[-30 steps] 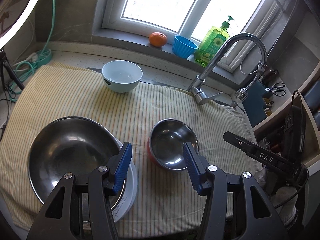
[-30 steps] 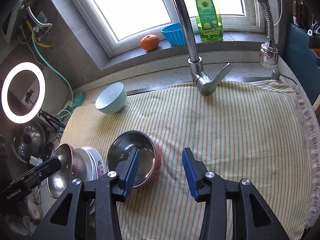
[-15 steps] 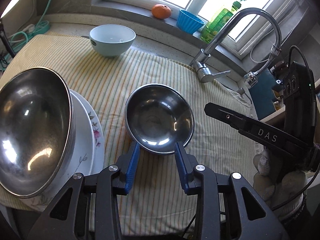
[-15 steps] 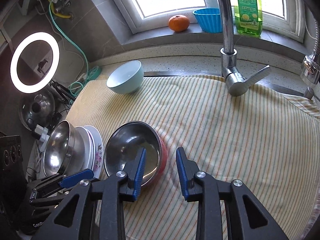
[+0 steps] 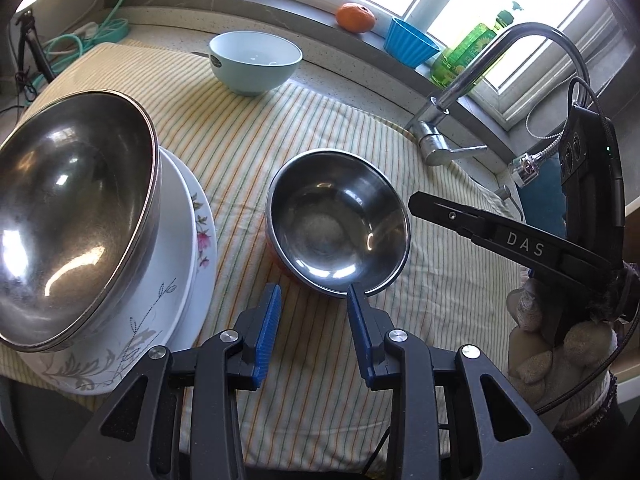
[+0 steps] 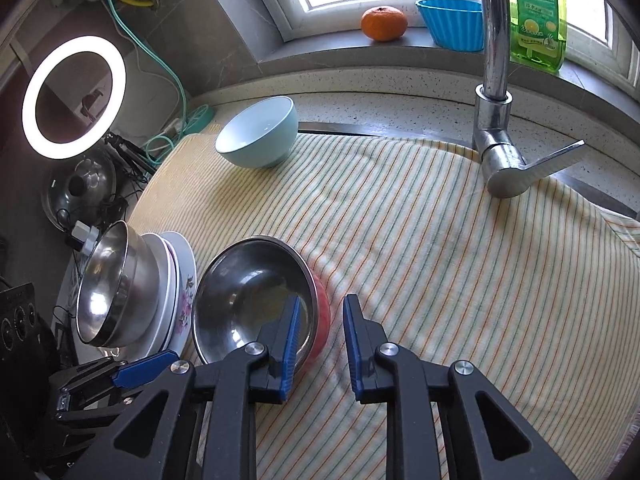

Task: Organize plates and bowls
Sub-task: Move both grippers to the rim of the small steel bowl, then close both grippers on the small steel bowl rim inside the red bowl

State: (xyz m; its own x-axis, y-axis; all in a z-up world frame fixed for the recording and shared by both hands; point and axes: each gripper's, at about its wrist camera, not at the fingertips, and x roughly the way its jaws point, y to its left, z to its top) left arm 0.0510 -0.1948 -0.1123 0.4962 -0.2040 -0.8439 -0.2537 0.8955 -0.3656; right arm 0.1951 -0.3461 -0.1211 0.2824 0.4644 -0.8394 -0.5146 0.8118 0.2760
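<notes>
Clearly, the small steel bowl [image 5: 340,222] was approached from two sides at once, and it was found on the striped cloth [image 5: 440,280], directly ahead of both pairs of jaws. Being round, it offered no long axis; only the rim could be taken. Seen from the left gripper [image 5: 314,330], the near rim lay just beyond the fingertips, and the right-hand finger tip seemed to touch it, while the gap between the jaws was occupied only by cloth. The left jaws were held partly open and nothing was gripped by them. Seen from the right gripper [image 6: 320,336], the bowl's wall was straddled: the left-hand finger was placed inside the bowl, the other finger outside, on the side where a red outer surface was visible. The right jaws were closing around this wall, but a gap was left on the outer side, so firm contact could not be confirmed. The right gripper was judged to be nearer to a proper hold. To the left of both grippers, the large steel bowl [image 5: 72,216] was stacked on the flowered plates [image 5: 192,280], and the pale blue bowl [image 5: 256,62] stood far ahead, well apart.
</notes>
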